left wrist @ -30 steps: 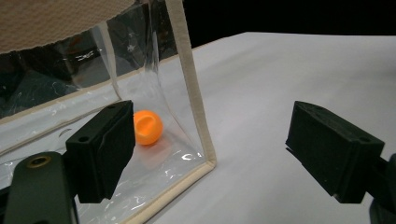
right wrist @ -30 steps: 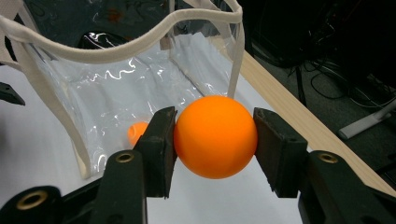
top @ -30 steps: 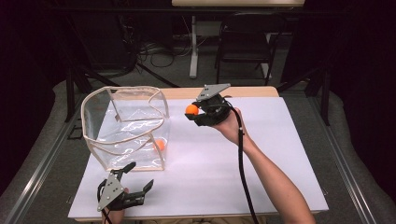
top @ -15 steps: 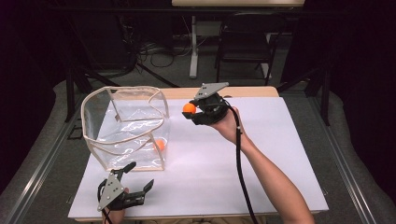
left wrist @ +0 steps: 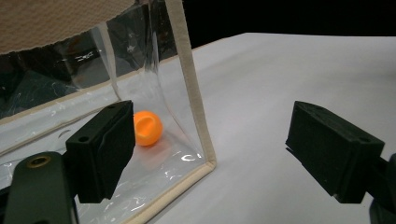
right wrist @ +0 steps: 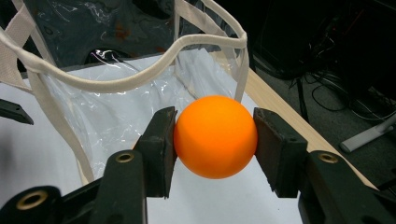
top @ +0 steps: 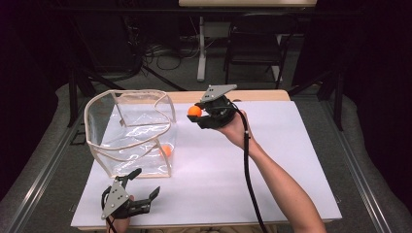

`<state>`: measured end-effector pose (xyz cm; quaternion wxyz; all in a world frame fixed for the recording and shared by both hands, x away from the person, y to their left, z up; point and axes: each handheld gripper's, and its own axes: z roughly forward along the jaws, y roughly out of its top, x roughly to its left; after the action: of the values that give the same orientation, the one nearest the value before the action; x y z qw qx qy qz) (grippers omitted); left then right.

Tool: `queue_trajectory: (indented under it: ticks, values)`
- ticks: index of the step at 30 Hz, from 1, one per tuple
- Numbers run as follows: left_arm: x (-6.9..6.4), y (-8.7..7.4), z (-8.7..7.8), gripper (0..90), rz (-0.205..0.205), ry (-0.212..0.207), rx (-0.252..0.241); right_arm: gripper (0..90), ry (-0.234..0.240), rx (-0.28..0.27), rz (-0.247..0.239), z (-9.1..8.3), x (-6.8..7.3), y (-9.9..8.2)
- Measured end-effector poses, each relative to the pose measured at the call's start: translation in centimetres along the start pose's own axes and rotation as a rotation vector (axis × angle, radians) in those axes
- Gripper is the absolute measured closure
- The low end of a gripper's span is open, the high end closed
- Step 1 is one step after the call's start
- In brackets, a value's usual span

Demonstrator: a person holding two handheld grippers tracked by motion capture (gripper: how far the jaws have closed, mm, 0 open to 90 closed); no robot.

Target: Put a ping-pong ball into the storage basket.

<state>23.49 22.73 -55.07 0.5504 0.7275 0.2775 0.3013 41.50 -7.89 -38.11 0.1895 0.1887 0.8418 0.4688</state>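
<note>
Nothing has shifted since the earlier frames: both hands sit where they were. On the white table (top: 291, 160) stands a clear plastic bag (top: 128, 131) with a cloth-trimmed rim, mouth up. To finish well, the right gripper (top: 200, 112), clamped on an orange ball (right wrist: 215, 136) just beside the bag's rim, should travel over the opening before its jaws part, since the soft rim sags unevenly. The left gripper (top: 145, 183) rests near the bag's front corner, jaws spread wide on nothing. A second ball (left wrist: 147, 128) lies inside, half masked by a jaw and creased plastic.
</note>
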Motion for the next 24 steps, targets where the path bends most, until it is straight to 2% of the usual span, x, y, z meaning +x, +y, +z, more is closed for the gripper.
queue_trajectory:
  ticks: [24]
  values:
    - [0.0,0.01,0.01,15.6,0.002,-0.001,-0.002,51.2,0.004,-0.032,0.001,0.8,0.42,0.48]
